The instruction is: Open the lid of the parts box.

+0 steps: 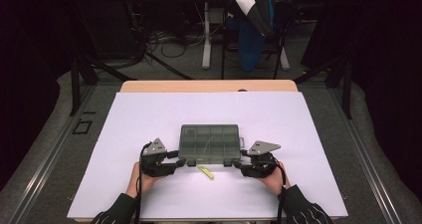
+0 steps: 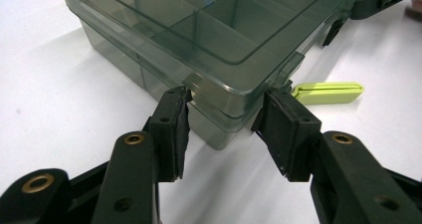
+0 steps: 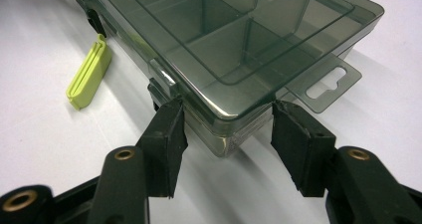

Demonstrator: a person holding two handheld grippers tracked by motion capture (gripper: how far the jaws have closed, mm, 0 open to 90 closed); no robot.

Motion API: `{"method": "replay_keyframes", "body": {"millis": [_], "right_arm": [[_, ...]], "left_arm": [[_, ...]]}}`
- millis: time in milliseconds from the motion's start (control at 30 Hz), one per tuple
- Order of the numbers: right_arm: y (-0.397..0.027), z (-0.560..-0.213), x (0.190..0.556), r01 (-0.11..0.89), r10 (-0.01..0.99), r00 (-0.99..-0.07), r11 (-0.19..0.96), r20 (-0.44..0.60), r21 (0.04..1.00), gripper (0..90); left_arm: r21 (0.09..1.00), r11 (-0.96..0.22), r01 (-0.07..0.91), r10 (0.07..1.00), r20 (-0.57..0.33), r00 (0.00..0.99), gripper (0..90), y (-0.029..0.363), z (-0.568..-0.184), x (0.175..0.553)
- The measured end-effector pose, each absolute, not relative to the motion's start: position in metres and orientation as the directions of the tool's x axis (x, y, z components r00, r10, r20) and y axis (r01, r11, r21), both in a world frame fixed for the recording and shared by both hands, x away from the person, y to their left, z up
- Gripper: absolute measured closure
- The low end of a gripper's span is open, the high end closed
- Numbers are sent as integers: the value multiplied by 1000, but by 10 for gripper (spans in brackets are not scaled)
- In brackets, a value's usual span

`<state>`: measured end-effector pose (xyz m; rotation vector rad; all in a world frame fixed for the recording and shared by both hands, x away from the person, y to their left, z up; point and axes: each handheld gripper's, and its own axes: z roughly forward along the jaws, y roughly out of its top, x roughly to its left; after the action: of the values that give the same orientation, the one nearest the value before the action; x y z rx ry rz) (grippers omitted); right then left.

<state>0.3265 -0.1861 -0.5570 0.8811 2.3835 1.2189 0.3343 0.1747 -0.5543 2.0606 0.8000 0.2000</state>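
**Both hand-held grippers clamped on the near corners of the organiser box**

My left hand-held gripper [image 2: 226, 109] points at the near left corner of the smoke-grey plastic organiser box [image 1: 209, 143]. In the left gripper view, its two black jaws straddle that corner, and the pads [image 2: 174, 129] bear on the box wall just below the lid edge on either side. The jaws stand part-way apart, gripping the corner.

My right hand-held gripper [image 3: 226, 119] takes the opposite near corner in the same way. In the right gripper view, one pad sits against the front wall beside a dark latch [image 3: 159, 92] and the other against the side wall, below the clear hang tab [image 3: 326, 84] that sticks out from the box. These jaws are also part-way apart and pressed on the box.

In the high view, my left hand-held gripper [image 1: 171, 159] and right hand-held gripper [image 1: 241, 163] flank the front edge of the box, with my hands behind them.

The box lies flat with its transparent lid shut; the compartment dividers show through it. It rests near the middle of the white sheet [image 1: 149, 114] that covers the bench [image 1: 209, 86], closer to my side.

A small yellow-green clip [image 1: 205, 172] lies flat on the sheet just in front of the box, between the two hand-held grippers and touching neither.
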Motion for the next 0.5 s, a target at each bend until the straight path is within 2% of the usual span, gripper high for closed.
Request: {"method": "replay_keyframes", "body": {"millis": [267,500], "right_arm": [[-187,-557,327,385,654,-757,431,12,816,469],[-188,-558,328,402,656,-753,409,42,819,471]], "left_arm": [[779,-378,500,612,-194,766,537,176,-553,337],[769,-328,548,608,-273,746,538,179,-554,339]]}}
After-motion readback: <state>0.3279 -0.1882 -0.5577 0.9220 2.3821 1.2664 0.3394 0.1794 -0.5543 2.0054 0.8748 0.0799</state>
